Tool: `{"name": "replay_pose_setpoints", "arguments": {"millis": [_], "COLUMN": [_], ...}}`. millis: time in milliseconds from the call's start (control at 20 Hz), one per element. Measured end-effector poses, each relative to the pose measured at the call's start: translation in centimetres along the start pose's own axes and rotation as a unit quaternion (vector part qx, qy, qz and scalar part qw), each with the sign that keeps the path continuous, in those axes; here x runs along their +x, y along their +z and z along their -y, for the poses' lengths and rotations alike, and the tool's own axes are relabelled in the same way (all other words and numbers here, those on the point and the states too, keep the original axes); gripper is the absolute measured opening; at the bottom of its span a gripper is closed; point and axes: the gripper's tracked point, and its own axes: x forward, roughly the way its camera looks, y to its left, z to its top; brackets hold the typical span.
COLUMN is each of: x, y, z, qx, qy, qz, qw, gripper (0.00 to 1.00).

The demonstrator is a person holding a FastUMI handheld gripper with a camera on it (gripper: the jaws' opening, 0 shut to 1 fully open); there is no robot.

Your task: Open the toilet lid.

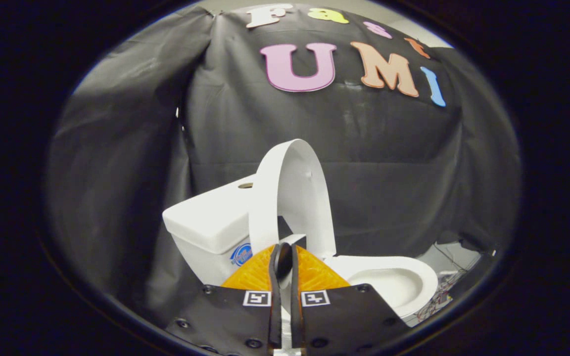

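Nearest, my gripper (283,259): two fingers (276,267), drawn almost together with only a thin slit between them. Whether they pinch anything I cannot tell; the tips sit right at the lower edge of the raised lid, and the contact point is hidden by the fingers themselves. Two square tracking markers (257,298), one on each side of the gripper body, flank the slit.

Just beyond the tips, one toilet, seen at an angle. One toilet lid (292,198), white, stands upright, nearly vertical, its underside turned toward the bowl side and its curved outer rim toward me. It rises directly ahead of the fingers and leans back near the tank.

Beside it, to the right of the fingers, one white bowl (399,284) lies open, its rim and inner basin exposed.

To the left, behind the lid, one white tank (211,220) with its flat cover; one small round hole on top, one blue round sticker (241,254) on its front face, partly hidden by the gripper.

Farther right, past the bowl, a tangle of thin wires (446,291) on a pale floor; count not readable.

Farthest, black cloth wall (374,148), hanging in folds.
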Motion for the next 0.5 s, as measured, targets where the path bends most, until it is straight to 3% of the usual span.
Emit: {"name": "replay_pose_setpoints", "arguments": {"millis": [500], "x": [0.2], "y": [0.0], "z": [-1.2], "qx": [-0.052], "qy": [-0.066], "qz": [-0.008], "qw": [0.996], "gripper": [0.08]}}
